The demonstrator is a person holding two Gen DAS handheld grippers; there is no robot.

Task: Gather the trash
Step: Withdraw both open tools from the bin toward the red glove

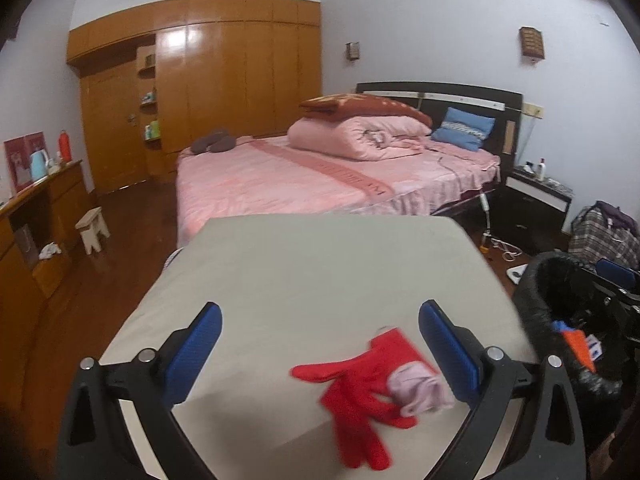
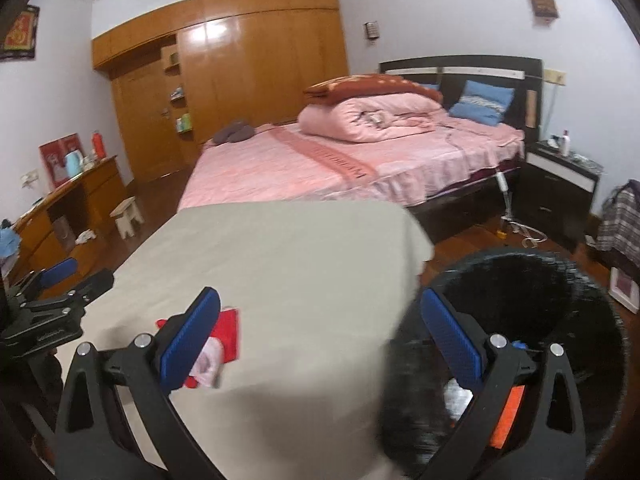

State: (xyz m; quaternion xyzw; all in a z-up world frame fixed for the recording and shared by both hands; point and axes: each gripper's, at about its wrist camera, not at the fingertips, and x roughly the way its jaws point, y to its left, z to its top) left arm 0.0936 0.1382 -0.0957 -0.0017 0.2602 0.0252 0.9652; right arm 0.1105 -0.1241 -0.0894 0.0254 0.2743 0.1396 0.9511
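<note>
Bedroom: big pink bed (image 1: 320, 176) at the back, wooden wardrobe (image 1: 224, 76) behind it, both irrelevant to the job. In front of me is the table (image 1: 304, 272) under a grey cloth, which I take as the work surface, mostly bare.

Just off its right edge stands the black-lined bin (image 2: 560, 292), mouth up and beside the table, probably so trash can go straight in. Orange and blue scraps already lie inside.

What's left on the table: a red glove (image 1: 360, 392) spread flat near the front edge, on a red flat piece, with a crumpled pink scrap (image 1: 416, 392) resting on its cuff. Whether the glove counts as trash I can't say; the pink scrap looks likeliest.

My left gripper (image 1: 320, 348) hangs over that pile, jaws spread wide, nothing between the pads, pile nearer the right finger. My right gripper (image 2: 320, 340) also stands wide and empty, straddling the table edge and the bin rim, so it looks done with a drop.
</note>
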